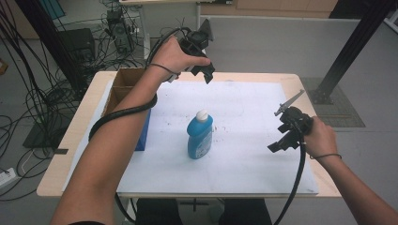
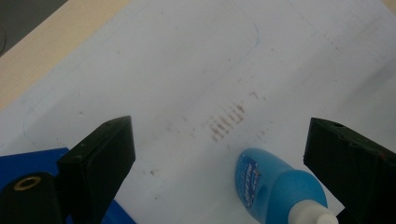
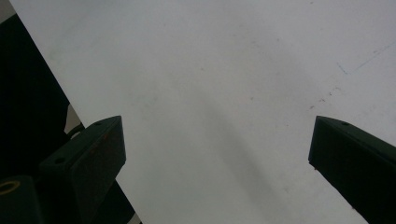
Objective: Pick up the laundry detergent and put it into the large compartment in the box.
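Left gripper [image 1: 205,70] raised over the far edge of the table [image 1: 263,78], jaws spread wide with nothing between them. Seen along those jaws in the left gripper view [image 2: 219,154]: a blue bottle [image 2: 273,184] with a white cap [image 2: 310,215], low and toward the right jaw, well below the gripper and not touched. In the high view, same bottle [image 1: 199,136] upright near the middle of the white sheet [image 1: 253,108], nearer the person than the left gripper. Blue box [image 1: 143,131] beside the bottle on its left, open brown carton [image 1: 123,84] behind that.

Right gripper [image 1: 284,143] off to the bottle's right, well apart from it, also spread open and empty — in its own view [image 3: 217,154], just bare white sheet between the jaws.

Risks, as a judgement: bottle tall and narrow, so a descent that is off-centre would likely clip the cap or shoulder with one jaw and tip it over. Smooth plastic too — a pinch high on the tapered neck could squeeze it out. Hard to tell from here whether the cap is fully shut; if not, a tip would mean a spill on the sheet. Trailing cable [image 1: 122,112] draped along the left forearm close to the blue box, possibly apt to snag on it.
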Demonstrator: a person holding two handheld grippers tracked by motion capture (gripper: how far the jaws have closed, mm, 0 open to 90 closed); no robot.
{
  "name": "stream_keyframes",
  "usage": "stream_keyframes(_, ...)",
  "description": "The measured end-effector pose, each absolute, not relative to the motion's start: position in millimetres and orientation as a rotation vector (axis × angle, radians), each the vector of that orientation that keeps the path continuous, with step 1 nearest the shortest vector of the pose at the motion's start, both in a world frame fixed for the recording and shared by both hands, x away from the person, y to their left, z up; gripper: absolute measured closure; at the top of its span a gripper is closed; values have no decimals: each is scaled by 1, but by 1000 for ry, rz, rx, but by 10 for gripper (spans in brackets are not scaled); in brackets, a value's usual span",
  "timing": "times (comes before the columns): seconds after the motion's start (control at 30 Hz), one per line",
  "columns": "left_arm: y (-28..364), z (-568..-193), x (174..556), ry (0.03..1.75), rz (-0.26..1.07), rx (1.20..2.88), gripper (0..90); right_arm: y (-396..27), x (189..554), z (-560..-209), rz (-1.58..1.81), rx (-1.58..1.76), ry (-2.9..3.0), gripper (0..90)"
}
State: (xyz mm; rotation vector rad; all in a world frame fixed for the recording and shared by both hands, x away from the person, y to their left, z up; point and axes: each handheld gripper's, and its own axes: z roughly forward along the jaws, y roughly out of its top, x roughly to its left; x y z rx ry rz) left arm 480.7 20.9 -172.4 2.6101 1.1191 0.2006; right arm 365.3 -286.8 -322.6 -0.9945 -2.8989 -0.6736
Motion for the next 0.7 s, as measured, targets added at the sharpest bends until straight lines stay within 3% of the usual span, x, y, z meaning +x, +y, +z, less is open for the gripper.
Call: stream_keyframes(0.7, 16, -154, 445, 1061, 122, 2606, 88, -288, 365, -322, -681, -1006, -2897, 39)
